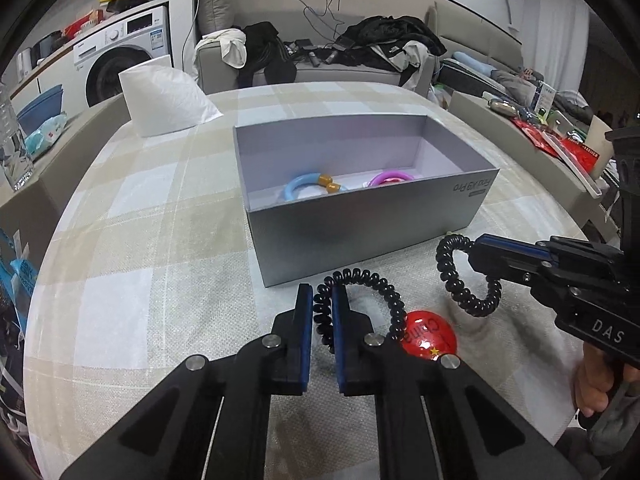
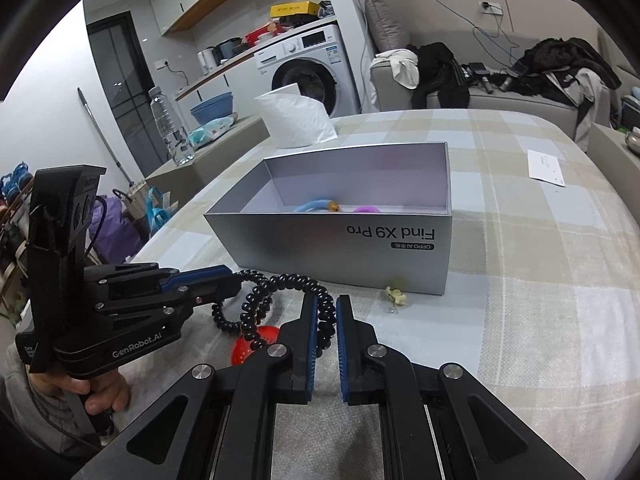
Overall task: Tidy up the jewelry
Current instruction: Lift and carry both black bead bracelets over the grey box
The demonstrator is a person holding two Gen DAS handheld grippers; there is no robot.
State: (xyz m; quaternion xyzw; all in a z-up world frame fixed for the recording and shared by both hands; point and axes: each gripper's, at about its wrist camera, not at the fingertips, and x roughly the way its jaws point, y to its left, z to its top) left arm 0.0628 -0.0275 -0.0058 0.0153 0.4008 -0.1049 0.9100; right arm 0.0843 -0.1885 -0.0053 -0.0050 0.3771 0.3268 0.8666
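Observation:
A black spiral coil cord (image 1: 376, 284) is stretched between both grippers, just in front of an open grey box (image 1: 360, 232). My left gripper (image 1: 322, 300) is shut on one end of the cord. My right gripper (image 2: 327, 308) is shut on the other end (image 2: 326, 320) and shows at the right of the left wrist view (image 1: 476, 254). A red badge (image 1: 430, 336) hangs from the cord near the tablecloth. Inside the box lie a blue bracelet (image 1: 308, 188) with gold beads and a pink bracelet (image 1: 390, 178).
A small yellow flower trinket (image 2: 396, 295) lies by the box's front right corner. A white pillow-like bag (image 1: 164, 96) stands behind the box. A white card (image 2: 546, 168) lies at the far right on the checked tablecloth (image 1: 140, 240). A water bottle (image 2: 170, 126) stands on the left ledge.

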